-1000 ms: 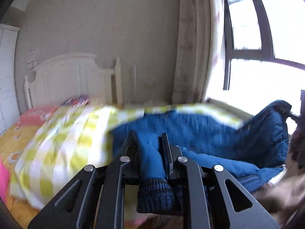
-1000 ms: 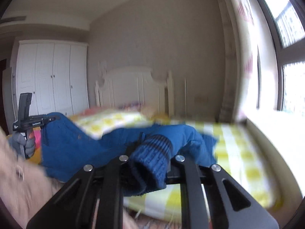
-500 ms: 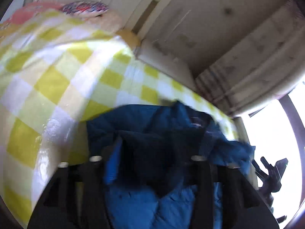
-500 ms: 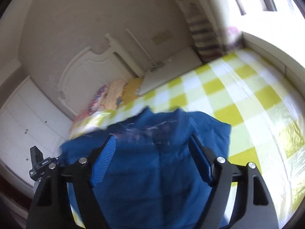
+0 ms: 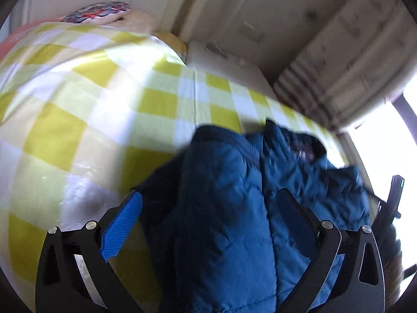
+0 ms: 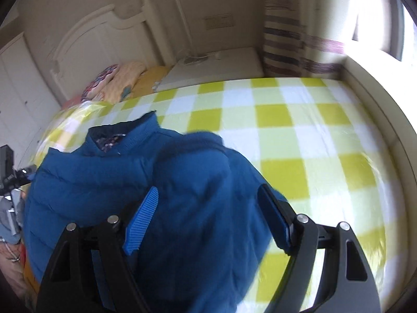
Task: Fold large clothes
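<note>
A blue padded jacket [image 5: 234,208] lies on the yellow-and-white checked bedspread [image 5: 104,104], collar toward the headboard. It also shows in the right wrist view [image 6: 182,182], collar [image 6: 125,135] at the upper left. My left gripper [image 5: 211,203] is open, its fingers spread over the jacket's left side, with a sleeve lying between them. My right gripper [image 6: 208,195] is open over the jacket's right side, with a folded-in sleeve between its fingers. Neither grips cloth.
A white headboard [image 6: 104,34] and pillows [image 6: 114,78] stand at the far end of the bed. A striped curtain [image 6: 284,41] and a bright window [image 6: 385,13] are on the right. The other gripper shows at the edge of each view [image 5: 393,198] [image 6: 10,167].
Both grippers held the dark-cuffed sleeves shut and raised a second ago. They have swung down over the bed and opened, and the sleeves now lie on the jacket.
</note>
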`<action>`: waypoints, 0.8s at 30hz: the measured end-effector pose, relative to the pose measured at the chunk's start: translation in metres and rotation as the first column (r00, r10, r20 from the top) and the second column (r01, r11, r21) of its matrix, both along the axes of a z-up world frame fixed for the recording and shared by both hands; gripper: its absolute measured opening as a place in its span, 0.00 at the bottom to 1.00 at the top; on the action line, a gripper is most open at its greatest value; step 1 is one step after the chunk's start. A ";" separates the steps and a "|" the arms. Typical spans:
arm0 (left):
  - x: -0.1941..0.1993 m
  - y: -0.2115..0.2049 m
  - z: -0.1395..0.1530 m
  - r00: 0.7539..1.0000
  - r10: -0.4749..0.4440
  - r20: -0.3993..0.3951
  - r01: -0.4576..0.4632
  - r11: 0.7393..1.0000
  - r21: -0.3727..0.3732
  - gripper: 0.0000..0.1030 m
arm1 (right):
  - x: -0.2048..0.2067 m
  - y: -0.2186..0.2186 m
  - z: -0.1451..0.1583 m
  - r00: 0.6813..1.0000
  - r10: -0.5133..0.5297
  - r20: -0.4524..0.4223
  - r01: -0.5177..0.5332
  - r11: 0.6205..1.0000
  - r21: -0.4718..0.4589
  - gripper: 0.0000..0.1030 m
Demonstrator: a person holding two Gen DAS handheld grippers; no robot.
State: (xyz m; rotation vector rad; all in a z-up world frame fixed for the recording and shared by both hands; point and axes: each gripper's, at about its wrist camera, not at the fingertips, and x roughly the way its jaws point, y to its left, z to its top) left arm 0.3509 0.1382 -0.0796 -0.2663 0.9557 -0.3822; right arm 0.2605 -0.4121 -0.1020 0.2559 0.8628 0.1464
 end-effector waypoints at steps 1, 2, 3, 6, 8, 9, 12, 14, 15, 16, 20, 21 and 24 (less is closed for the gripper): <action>0.000 -0.002 -0.001 1.000 -0.016 -0.002 0.016 1.000 0.002 0.96 | 0.007 0.001 0.000 1.000 0.010 -0.006 -0.010 1.000 -0.005 0.76; 0.001 -0.005 -0.002 1.000 -0.031 -0.002 0.031 1.000 0.000 0.96 | 0.014 0.003 -0.001 1.000 0.022 -0.016 -0.022 1.000 -0.011 0.76; 0.000 -0.005 -0.002 0.999 -0.039 0.000 0.039 0.999 0.000 0.96 | 0.020 0.004 -0.003 0.999 0.039 -0.024 -0.039 0.999 -0.012 0.76; 0.003 -0.010 -0.002 0.996 -0.089 0.000 0.089 0.996 0.012 0.96 | 0.032 0.010 -0.007 0.996 0.082 -0.033 -0.082 0.997 -0.009 0.78; 0.010 -0.014 -0.004 0.995 -0.103 -0.010 0.103 0.994 0.047 0.96 | 0.037 0.013 -0.014 0.993 0.112 -0.041 -0.112 0.994 0.006 0.78; 0.013 -0.015 -0.004 0.994 -0.104 -0.015 0.105 0.993 0.056 0.96 | 0.038 0.015 -0.019 0.992 0.120 -0.042 -0.120 0.993 0.011 0.78; 0.022 -0.019 0.001 0.993 -0.115 0.001 0.115 0.992 0.059 0.96 | 0.036 0.012 -0.030 0.994 0.110 -0.016 -0.109 0.993 0.052 0.78; 0.025 -0.022 0.006 0.992 -0.122 0.024 0.120 0.991 0.058 0.94 | 0.033 0.011 -0.030 0.996 0.094 0.002 -0.094 0.994 0.055 0.78; 0.028 -0.027 0.009 0.990 -0.136 0.042 0.133 0.988 0.074 0.88 | 0.031 0.012 -0.028 0.996 0.091 0.009 -0.091 0.995 0.046 0.78; 0.030 -0.032 0.009 0.988 -0.145 0.044 0.140 0.985 0.097 0.86 | 0.030 0.014 -0.026 0.996 0.088 0.015 -0.089 0.996 0.029 0.78; 0.039 -0.053 -0.006 0.981 -0.192 -0.008 0.189 0.959 0.212 0.73 | 0.023 0.030 -0.015 0.989 0.136 0.062 -0.129 0.986 -0.106 0.57; 0.035 -0.055 -0.005 0.981 -0.194 0.021 0.183 0.954 0.236 0.61 | 0.018 0.036 -0.010 0.985 0.152 0.084 -0.136 0.976 -0.171 0.35; 0.011 -0.047 0.019 0.978 -0.159 0.139 0.125 0.965 0.229 0.20 | -0.004 0.055 0.011 0.971 0.181 0.155 -0.131 0.948 -0.289 0.15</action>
